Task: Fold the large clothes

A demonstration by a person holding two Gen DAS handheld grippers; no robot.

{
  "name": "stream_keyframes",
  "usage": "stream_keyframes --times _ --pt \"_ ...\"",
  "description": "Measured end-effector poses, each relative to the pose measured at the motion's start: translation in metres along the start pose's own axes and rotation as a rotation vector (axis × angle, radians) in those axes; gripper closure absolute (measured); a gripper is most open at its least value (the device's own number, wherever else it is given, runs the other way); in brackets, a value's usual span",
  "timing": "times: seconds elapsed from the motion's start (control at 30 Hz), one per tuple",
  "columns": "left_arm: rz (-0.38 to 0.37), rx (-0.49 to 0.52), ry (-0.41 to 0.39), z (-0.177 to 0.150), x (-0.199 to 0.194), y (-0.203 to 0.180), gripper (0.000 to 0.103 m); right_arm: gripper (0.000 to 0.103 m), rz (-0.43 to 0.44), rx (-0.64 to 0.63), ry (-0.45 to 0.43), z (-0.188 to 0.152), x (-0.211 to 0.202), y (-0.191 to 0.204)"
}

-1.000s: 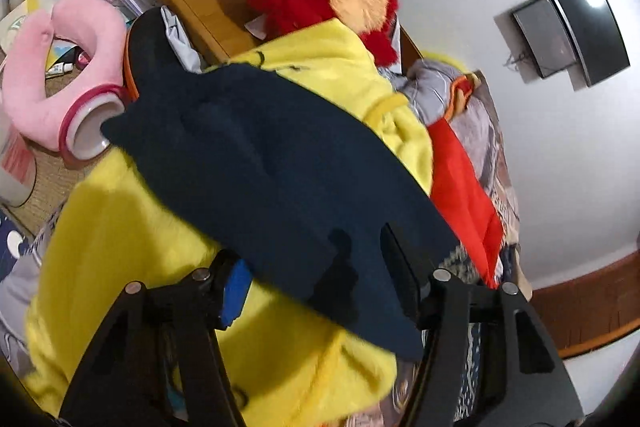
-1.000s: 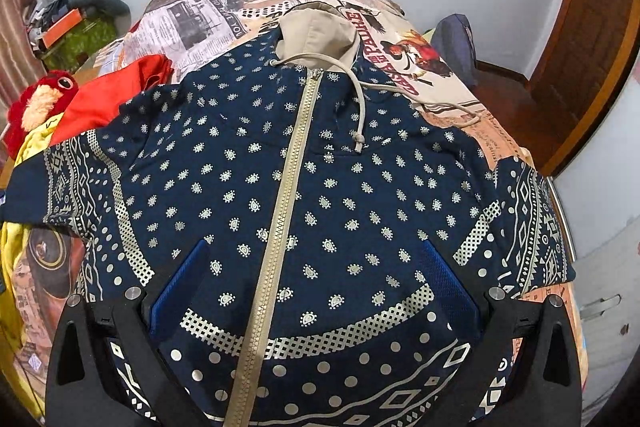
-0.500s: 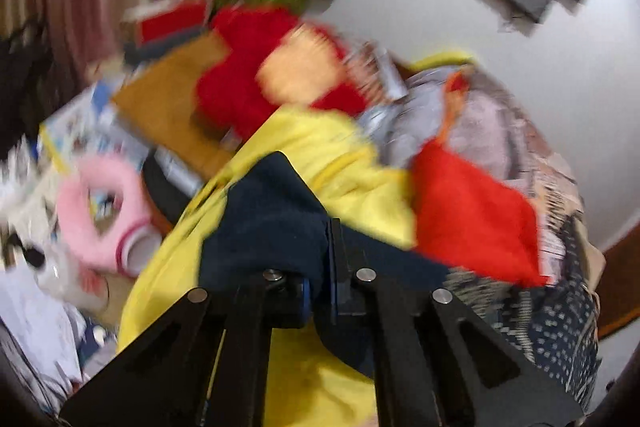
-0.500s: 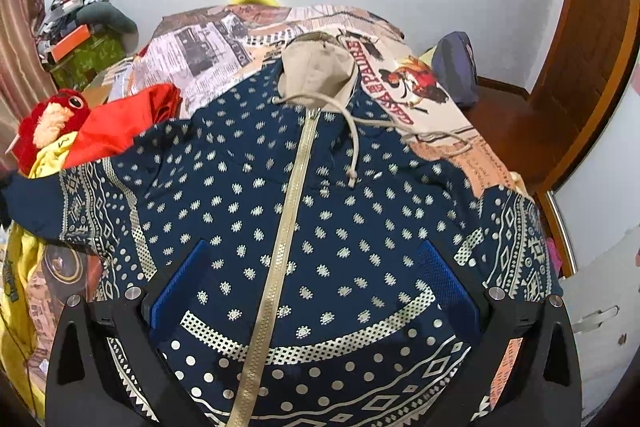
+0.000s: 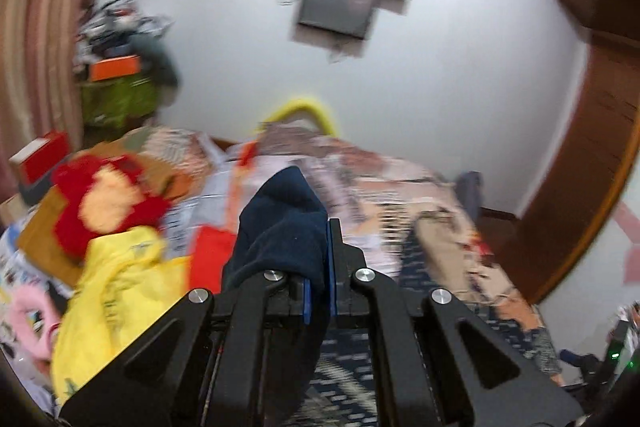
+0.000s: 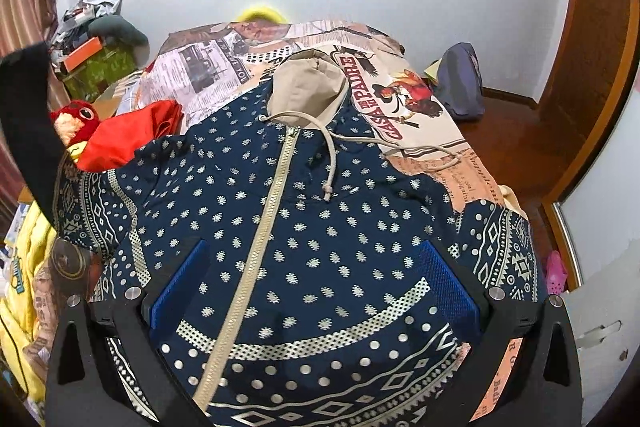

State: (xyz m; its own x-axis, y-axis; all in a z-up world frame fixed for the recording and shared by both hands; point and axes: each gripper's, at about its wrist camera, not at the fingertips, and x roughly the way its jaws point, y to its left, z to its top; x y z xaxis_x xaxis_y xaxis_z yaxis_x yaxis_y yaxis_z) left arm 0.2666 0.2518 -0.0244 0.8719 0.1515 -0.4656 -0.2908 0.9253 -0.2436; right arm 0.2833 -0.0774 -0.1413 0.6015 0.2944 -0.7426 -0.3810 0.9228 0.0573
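While soft navy cuff bunches in left gripper, right gripper gapes.

A navy zip-up hoodie lies face up and spread flat on the bed, its front closed by a pale zipper running down the middle. Small silver motifs dot the body; geometric silver bands cross the hem and both sleeves. Its beige hood lies flat at the far end, with two beige drawstrings trailing over the chest and off to the right. One plain navy sleeve cuff is lifted off the bed, bunched and pinched between blue pads.
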Motion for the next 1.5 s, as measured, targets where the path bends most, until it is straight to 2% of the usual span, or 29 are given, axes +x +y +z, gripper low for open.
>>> stream_keyframes --times 0.17,0.4,0.47,0.57,0.8,0.87,0.9,0.93,1.0,1.03,1.17,1.33,1.4,1.5 --pt "-0.123 0.098 0.056 -0.008 0.026 -0.090 0.098 0.000 0.026 0.024 -0.003 -0.005 -0.001 -0.020" --pt "-0.249 0.238 0.225 -0.060 0.075 -0.195 0.098 0.000 0.044 0.087 0.020 -0.016 0.000 -0.051" --pt "-0.268 0.276 0.277 -0.082 0.086 -0.216 0.098 0.000 0.042 0.107 0.033 -0.020 0.001 -0.060" --pt "-0.298 0.333 0.406 -0.124 0.105 -0.243 0.098 0.000 0.033 0.134 0.057 -0.028 0.003 -0.075" --pt "-0.323 0.468 0.623 -0.200 0.123 -0.276 0.098 0.000 0.001 0.136 0.093 -0.040 -0.002 -0.089" --pt "-0.338 0.511 0.680 -0.217 0.122 -0.279 0.094 0.000 -0.008 0.127 0.100 -0.042 -0.003 -0.089" --pt "-0.341 0.529 0.702 -0.222 0.122 -0.280 0.084 0.000 -0.015 0.120 0.106 -0.043 -0.004 -0.088" --pt "-0.338 0.543 0.716 -0.226 0.120 -0.281 0.070 0.000 -0.020 0.115 0.109 -0.044 -0.005 -0.088" --pt "-0.331 0.561 0.721 -0.228 0.112 -0.280 0.054 0.000 -0.023 0.104 0.115 -0.044 -0.007 -0.085" --pt "-0.331 0.568 0.704 -0.226 0.106 -0.277 0.049 0.000 -0.024 0.100 0.116 -0.044 -0.008 -0.084" --pt "-0.292 0.587 0.636 -0.213 0.083 -0.260 0.036 0.000 -0.026 0.079 0.111 -0.042 -0.012 -0.077" --pt "-0.236 0.527 0.545 -0.180 0.060 -0.210 0.018 0.000 -0.027 0.017 0.102 -0.031 -0.011 -0.057" --pt "-0.188 0.502 0.507 -0.169 0.055 -0.187 0.016 0.000 -0.013 -0.013 0.109 -0.027 -0.006 -0.046" --pt "-0.073 0.490 0.469 -0.161 0.054 -0.146 0.016 0.000 0.019 -0.057 0.127 -0.023 0.008 -0.029"
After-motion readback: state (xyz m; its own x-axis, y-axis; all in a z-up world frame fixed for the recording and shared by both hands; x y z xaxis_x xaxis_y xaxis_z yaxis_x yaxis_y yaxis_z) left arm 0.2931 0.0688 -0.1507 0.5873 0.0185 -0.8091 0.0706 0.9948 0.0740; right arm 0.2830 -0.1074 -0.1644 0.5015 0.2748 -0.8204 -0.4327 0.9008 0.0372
